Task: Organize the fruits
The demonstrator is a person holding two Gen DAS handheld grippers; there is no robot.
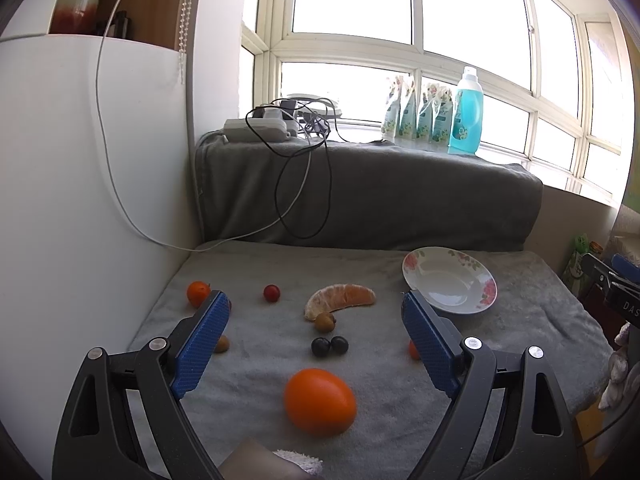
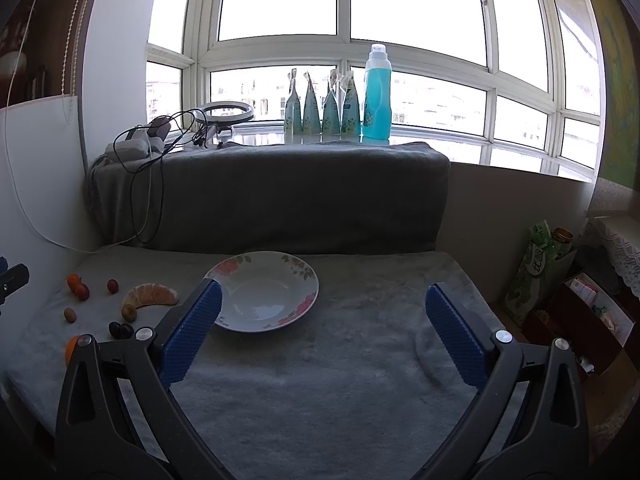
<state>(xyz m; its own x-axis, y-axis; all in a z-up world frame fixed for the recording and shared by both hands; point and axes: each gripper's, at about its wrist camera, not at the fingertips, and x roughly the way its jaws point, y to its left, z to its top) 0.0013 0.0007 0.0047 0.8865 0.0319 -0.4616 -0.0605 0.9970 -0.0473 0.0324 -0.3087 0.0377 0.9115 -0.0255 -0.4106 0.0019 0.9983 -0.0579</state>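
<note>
Big bright windows sit behind a grey blanket [image 1: 380,364] that covers the work top. Lots of fruit lies on it: a big orange [image 1: 320,401], two dark grapes [image 1: 329,346], a peeled orange piece [image 1: 341,299], a red grape [image 1: 271,293] and a small orange [image 1: 198,293]. A flower plate [image 2: 266,292] sits to the right of the fruit with nothing in it.

The left gripper [image 1: 316,312] hangs over the fruit with its jaws spread wide and holding nothing. The right gripper [image 2: 324,300] is near the plate, its jaws spread wide too, and it holds nothing.

I think the first job is to pick up the big orange, since it is closest. Go down slowly, put one pad on each side, and squeeze softly so it does not roll away.

A blue bottle [image 2: 377,94] stands on the sill, but its label is too small to read. A green carton [image 2: 536,268] has writing I cannot make out.
</note>
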